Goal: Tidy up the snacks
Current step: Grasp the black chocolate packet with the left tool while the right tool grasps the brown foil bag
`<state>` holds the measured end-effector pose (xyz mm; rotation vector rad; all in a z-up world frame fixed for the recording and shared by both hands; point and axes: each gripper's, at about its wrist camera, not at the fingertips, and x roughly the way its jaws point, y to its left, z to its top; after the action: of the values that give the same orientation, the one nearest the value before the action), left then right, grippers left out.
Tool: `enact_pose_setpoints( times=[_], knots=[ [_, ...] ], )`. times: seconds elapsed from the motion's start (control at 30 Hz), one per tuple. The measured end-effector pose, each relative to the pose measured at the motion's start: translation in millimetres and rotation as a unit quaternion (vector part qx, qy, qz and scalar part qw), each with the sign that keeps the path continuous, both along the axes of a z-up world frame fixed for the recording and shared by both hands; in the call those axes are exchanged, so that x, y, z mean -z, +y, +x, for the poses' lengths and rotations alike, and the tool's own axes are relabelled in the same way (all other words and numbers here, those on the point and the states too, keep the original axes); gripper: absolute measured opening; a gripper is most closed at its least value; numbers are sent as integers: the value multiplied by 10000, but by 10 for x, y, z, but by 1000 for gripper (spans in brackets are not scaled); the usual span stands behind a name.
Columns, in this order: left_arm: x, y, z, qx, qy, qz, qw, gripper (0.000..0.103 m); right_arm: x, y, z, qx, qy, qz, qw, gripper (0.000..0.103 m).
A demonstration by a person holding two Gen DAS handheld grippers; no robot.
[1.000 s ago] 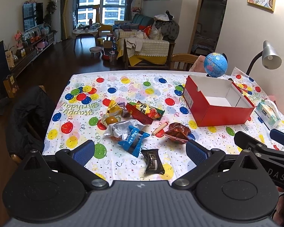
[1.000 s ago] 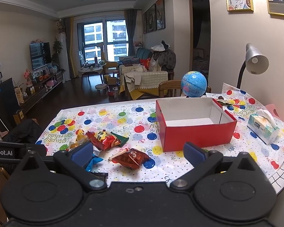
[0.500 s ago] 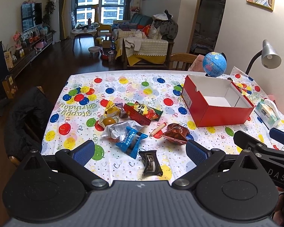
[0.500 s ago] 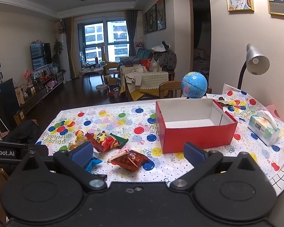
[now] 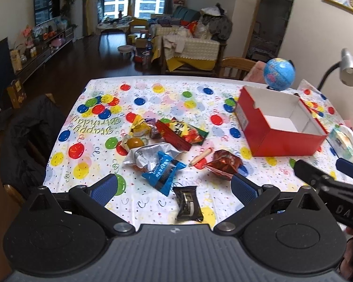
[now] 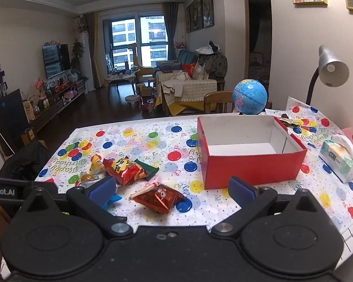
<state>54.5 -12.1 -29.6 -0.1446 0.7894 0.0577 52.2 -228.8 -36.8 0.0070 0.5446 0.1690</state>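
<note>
A blue globe [image 6: 250, 96], a grey desk lamp [image 6: 332, 70] and a tissue box [image 6: 339, 157] share the balloon-print tablecloth [image 5: 138, 101]

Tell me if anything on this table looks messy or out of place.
Yes: the snack packets lie loose, some overlapping, on the tablecloth, while the red box beside them holds nothing visible. One small wrapper sits apart behind the box.

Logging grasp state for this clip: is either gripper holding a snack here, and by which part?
Nothing is held. The left gripper and the right gripper are both open above the table, with every snack lying loose on the tablecloth.
</note>
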Motion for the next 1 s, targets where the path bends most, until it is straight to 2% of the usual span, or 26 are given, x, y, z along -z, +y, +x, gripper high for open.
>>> enact_pose_setpoints(
  times=[0.2, 0.37, 0.57, 0.73, 0.87, 1.0],
  knots=[
    [322, 89, 249, -422, 347, -154, 9984, 103, 257, -73, 353, -242, 118, -229, 9994, 101],
    [591, 60, 432, -537, 654, -141, 9963, 103, 508, -63, 692, -575, 477, -374, 9965, 95],
    [916, -107, 651, -394, 993, -24, 9943, 103, 725, -19, 1158, -718, 939, -349, 9924, 95],
    [1156, -173, 854, -327, 1261, -89, 9914, 103, 886, 123, 1476, -817, 1164, -444, 9888, 95],
    [1342, -224, 965, -257, 1506, -87, 9882, 103, 1067, 218, 1646, -865, 1501, -476, 9837, 95],
    [1438, -313, 1019, -226, 1587, 2, 9871, 103, 1183, 288, 1758, -788, 1699, -441, 9813, 95]
  ],
)
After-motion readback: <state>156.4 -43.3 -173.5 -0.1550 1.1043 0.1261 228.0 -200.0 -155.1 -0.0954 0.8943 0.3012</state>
